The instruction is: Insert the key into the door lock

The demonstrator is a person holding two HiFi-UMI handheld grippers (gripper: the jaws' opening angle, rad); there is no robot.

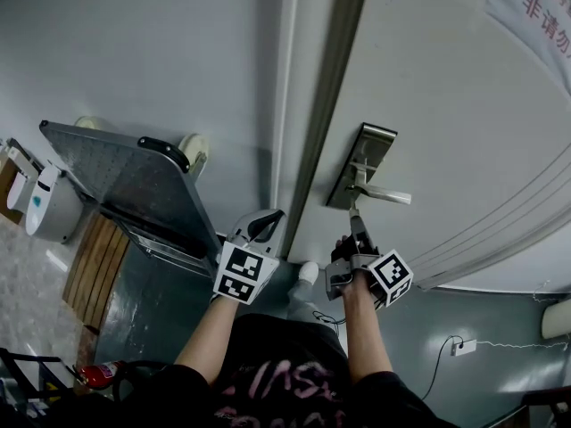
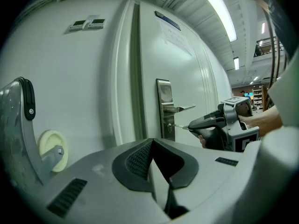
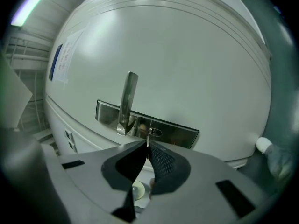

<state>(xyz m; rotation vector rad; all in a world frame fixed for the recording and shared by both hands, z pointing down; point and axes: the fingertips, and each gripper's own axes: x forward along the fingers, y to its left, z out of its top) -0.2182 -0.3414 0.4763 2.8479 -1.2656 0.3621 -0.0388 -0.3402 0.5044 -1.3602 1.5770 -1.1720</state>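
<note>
A steel lock plate [image 1: 359, 164] with a lever handle [image 1: 385, 194] is mounted on the white door [image 1: 446, 105]. My right gripper [image 1: 355, 218] is shut on a small metal key [image 3: 148, 140], and the key's tip sits at the keyhole [image 3: 154, 132] just below the handle [image 3: 127, 101]. From the side, the left gripper view shows the key [image 2: 181, 126] bridging the right gripper [image 2: 218, 126] and the plate [image 2: 164, 107]. My left gripper [image 1: 270, 222] hangs by the door frame, shut and empty [image 2: 156, 168].
A folded platform cart [image 1: 134, 185] with a pale wheel [image 2: 50, 147] leans on the wall to the left. White bins [image 1: 49, 203] and a fire extinguisher [image 1: 98, 374] stand at lower left. A wall socket with a cable [image 1: 461, 347] is at lower right.
</note>
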